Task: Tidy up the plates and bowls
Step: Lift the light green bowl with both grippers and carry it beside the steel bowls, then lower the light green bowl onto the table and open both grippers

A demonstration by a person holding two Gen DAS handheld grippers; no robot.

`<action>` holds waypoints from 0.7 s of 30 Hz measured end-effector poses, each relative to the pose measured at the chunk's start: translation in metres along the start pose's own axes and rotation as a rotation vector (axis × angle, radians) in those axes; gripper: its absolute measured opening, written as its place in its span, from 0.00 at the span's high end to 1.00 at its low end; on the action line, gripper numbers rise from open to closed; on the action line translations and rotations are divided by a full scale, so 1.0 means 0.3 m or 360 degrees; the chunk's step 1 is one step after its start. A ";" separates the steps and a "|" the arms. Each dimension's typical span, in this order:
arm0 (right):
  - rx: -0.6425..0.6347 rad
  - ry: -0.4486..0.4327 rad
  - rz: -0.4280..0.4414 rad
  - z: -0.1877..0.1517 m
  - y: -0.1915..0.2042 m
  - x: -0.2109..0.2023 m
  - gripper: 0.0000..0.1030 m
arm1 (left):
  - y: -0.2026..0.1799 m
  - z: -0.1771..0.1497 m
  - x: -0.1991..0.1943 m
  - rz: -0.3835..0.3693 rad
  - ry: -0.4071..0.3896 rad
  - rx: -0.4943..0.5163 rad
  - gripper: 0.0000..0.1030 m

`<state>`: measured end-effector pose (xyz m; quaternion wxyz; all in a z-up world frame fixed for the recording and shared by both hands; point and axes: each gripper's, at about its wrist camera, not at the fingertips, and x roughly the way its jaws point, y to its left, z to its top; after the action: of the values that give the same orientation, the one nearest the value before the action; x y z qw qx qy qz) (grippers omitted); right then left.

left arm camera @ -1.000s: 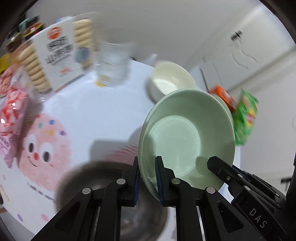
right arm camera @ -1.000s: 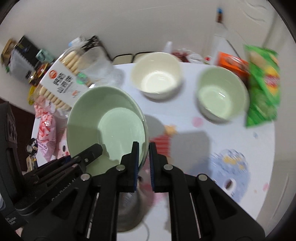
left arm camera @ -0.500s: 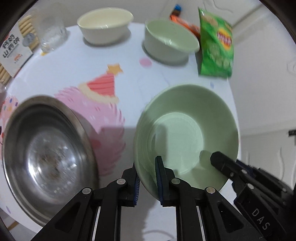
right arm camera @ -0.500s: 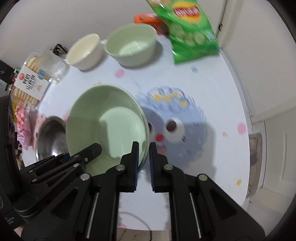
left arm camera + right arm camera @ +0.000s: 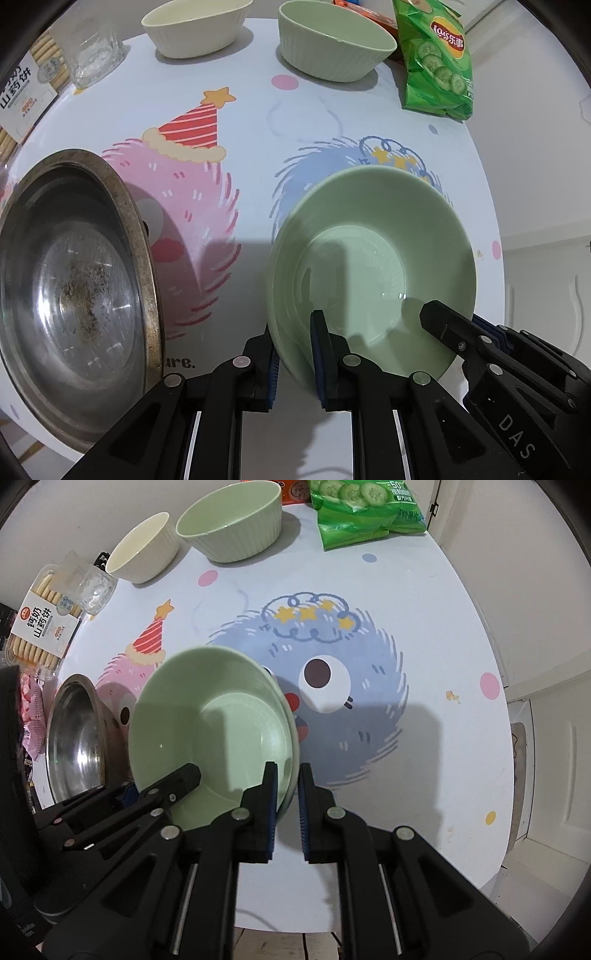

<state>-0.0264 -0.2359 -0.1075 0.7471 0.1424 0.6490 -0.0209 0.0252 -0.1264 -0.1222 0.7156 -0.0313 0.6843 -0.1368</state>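
A pale green deep plate (image 5: 369, 266) (image 5: 221, 731) is held between both grippers, low over the blue monster print on the table (image 5: 277, 110). Its right rim shows a double edge, like two nested plates. My left gripper (image 5: 293, 332) is shut on the plate's left rim and shows as a black finger (image 5: 184, 775) in the right wrist view. My right gripper (image 5: 287, 779) is shut on the right rim, and its finger (image 5: 432, 314) reaches into the left wrist view. A steel bowl (image 5: 74, 295) (image 5: 74, 738) stands just left of the plate.
At the back stand a cream bowl (image 5: 192, 29) (image 5: 144, 550) and a green ribbed bowl (image 5: 332, 48) (image 5: 232, 528). A green crisp bag (image 5: 439, 62) lies back right. A glass (image 5: 96, 55) and a biscuit pack (image 5: 44, 624) are back left. The table edge runs close on the right.
Both grippers carried the green plate rightward, from above the steel bowl to over the blue monster print, and lower. Both grips stayed shut.
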 end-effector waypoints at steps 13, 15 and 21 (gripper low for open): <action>0.0023 -0.0059 -0.0026 -0.003 -0.019 -0.040 0.85 | -0.041 0.036 -0.054 0.0047 -0.0110 0.0059 0.68; 0.0038 -0.0090 -0.0028 0.008 -0.027 -0.063 0.82 | -0.036 0.049 -0.080 0.0035 -0.0144 0.0044 0.55; 0.0040 -0.0212 -0.0021 0.070 -0.035 -0.152 0.53 | -0.008 0.107 -0.169 0.0016 -0.0256 -0.0011 0.22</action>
<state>-0.0156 -0.2580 -0.0627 0.7866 0.1457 0.5984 -0.0433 0.0551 -0.1212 -0.0704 0.7688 -0.0413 0.6252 -0.1278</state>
